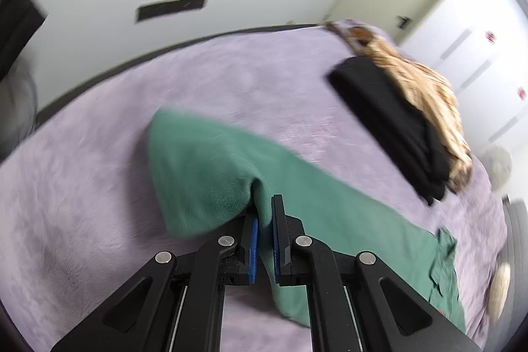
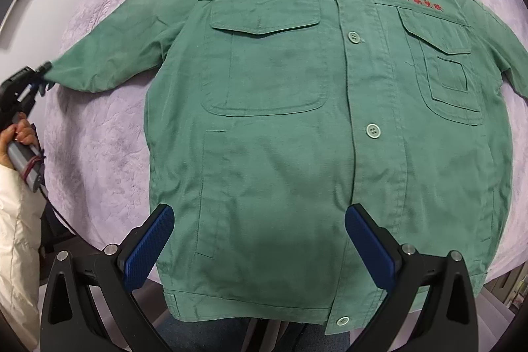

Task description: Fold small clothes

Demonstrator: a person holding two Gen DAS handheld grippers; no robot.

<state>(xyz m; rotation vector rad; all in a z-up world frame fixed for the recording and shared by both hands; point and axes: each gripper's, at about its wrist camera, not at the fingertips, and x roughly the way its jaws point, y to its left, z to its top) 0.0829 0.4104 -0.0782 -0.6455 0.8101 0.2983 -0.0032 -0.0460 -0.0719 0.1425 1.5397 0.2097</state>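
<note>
Blue-padded left gripper [image 1: 264, 240]: jaws nearly closed, pinching the cuff of the sleeve [image 1: 204, 167] of a green jacket [image 2: 297, 121]. Right gripper [image 2: 257, 249]: jaws spread wide, holding nothing, hovering above the jacket's lower hem. Jacket: lies front up and buttoned on a lilac bedspread [image 2: 99, 137], sleeve stretched sideways from the body. Black folded garment [image 1: 389, 127]: on the bedspread beyond the jacket, touching a tan striped cloth [image 1: 425, 91].
</note>
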